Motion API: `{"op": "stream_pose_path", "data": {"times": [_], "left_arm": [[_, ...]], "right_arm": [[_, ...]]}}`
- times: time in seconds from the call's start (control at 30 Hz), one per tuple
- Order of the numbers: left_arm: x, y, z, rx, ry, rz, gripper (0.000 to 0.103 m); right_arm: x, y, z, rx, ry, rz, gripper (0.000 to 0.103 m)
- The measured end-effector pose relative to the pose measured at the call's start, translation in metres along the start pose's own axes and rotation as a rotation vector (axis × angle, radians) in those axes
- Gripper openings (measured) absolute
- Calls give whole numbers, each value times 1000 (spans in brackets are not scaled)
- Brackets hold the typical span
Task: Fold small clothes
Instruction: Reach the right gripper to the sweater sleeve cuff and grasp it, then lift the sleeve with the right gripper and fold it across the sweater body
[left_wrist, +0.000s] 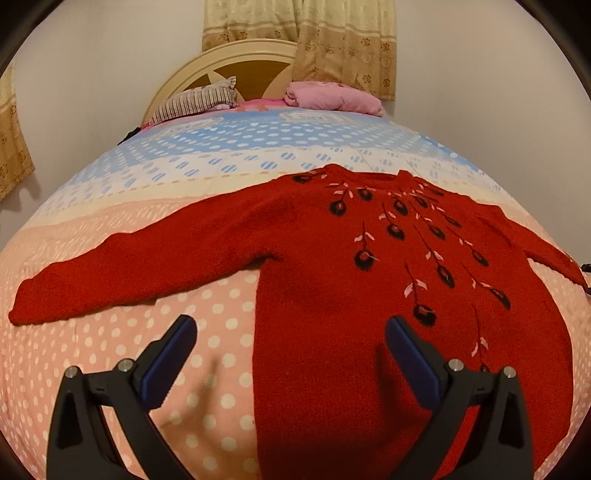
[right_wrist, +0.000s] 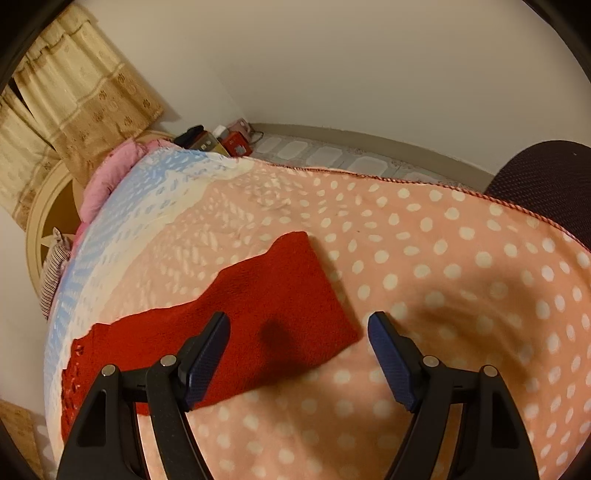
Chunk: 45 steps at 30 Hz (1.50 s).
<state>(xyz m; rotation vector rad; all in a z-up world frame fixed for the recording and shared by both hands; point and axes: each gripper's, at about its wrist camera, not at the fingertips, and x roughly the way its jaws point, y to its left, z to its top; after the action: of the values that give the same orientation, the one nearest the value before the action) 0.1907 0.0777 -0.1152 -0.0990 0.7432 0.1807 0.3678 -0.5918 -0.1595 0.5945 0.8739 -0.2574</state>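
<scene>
A small red knitted sweater (left_wrist: 332, 258) with black and pink flower embroidery lies flat, face up, on the bed, both sleeves spread out. My left gripper (left_wrist: 290, 326) hovers open over the sweater's lower left side edge, with nothing between its fingers. In the right wrist view one red sleeve (right_wrist: 280, 310) lies across the pink dotted cover. My right gripper (right_wrist: 299, 325) hangs open just above the sleeve's cuff end, the left finger over the red knit, the right finger over bare cover. Its jaws stand apart and grip nothing.
The bed cover (left_wrist: 207, 354) is pink with white dots near me and blue further back. A striped pillow (left_wrist: 195, 99) and pink bedding (left_wrist: 332, 96) lie by the headboard. A dark chair (right_wrist: 546, 177) stands past the bed's right edge, small items (right_wrist: 221, 140) on the floor.
</scene>
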Motion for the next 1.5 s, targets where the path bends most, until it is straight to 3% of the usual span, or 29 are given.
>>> {"op": "stream_pose_path", "data": {"times": [0.23, 0.27, 0.33, 0.37, 0.43, 0.6, 0.97, 1.5], "left_arm": [[5, 4, -6, -37, 23, -2, 103], [5, 4, -7, -42, 27, -6, 103], [6, 4, -10, -46, 32, -8, 103], [7, 3, -11, -46, 37, -9, 103], [8, 2, -13, -45, 42, -10, 103], [6, 7, -13, -72, 40, -14, 103], [1, 12, -15, -98, 34, -29, 103], [-11, 20, -18, -95, -8, -10, 103]], "right_arm": [[19, 10, 8, -68, 21, -26, 78], [22, 13, 8, -84, 32, -15, 73], [29, 20, 7, -125, 67, -11, 53], [30, 22, 7, -137, 67, -20, 51], [29, 25, 9, -156, 63, -5, 30], [6, 34, 8, -182, 10, 57, 15], [-46, 82, 5, -257, -43, 186, 13], [-93, 203, -32, -442, -30, 375, 10]]}}
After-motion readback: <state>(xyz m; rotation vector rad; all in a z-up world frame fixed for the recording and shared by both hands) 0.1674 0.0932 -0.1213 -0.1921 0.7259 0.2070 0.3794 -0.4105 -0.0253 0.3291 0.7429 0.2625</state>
